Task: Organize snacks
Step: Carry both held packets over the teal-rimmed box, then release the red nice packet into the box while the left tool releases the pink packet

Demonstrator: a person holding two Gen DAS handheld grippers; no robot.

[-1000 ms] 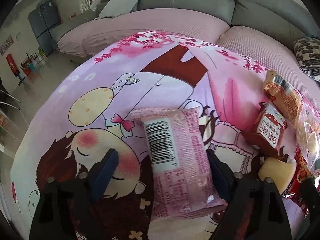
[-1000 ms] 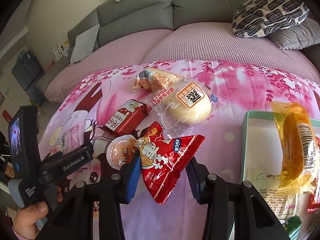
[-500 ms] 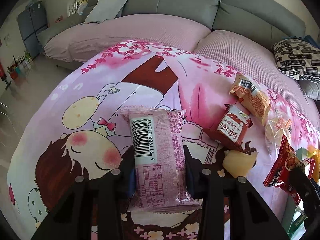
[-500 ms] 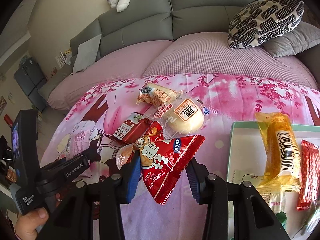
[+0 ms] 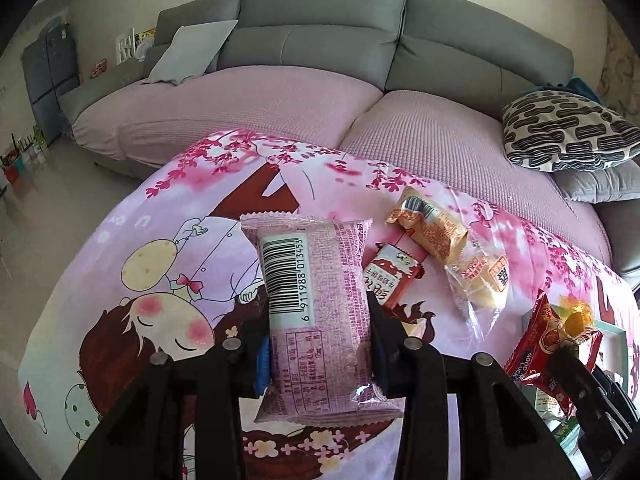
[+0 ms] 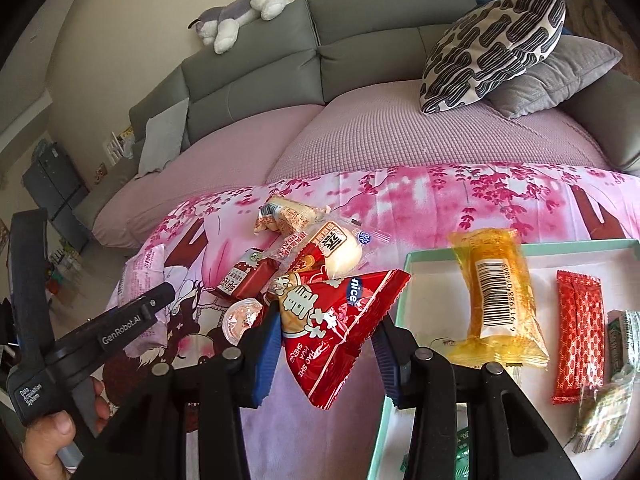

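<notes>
Pink crinkled plastic fills my left view: a pale pink foil snack packet (image 5: 316, 312), barcode side up, sits clamped between the fingers of my left gripper (image 5: 318, 344), pinched across its narrow width so the long ends hang free and the pack stays flat. It looks lifted clear of the pink cartoon-print cloth (image 5: 160, 264) covering the desk.

My right gripper (image 6: 328, 336) has its fingers closed on a red triangular foil snack bag (image 6: 336, 320), gripped near its lower part so the wide end points toward the pale green shallow tray (image 6: 404, 276) just beside it on the right. That tray already holds a yellow wrapped cake (image 6: 500, 300), a red flat sachet (image 6: 580, 332) and a few green-and-silver packets (image 6: 616, 344), laid side by side, so I take it as the collecting place.

Loose on the cloth are a small dark red packet (image 6: 244, 278), a clear-wrapped round bun (image 6: 340, 252), an orange-and-white packet (image 6: 288, 216) and a little sealed jelly cup (image 6: 240, 316), clustered together.

I judge both held packs are bound for the tray, the red bag first, being nearer.
</notes>
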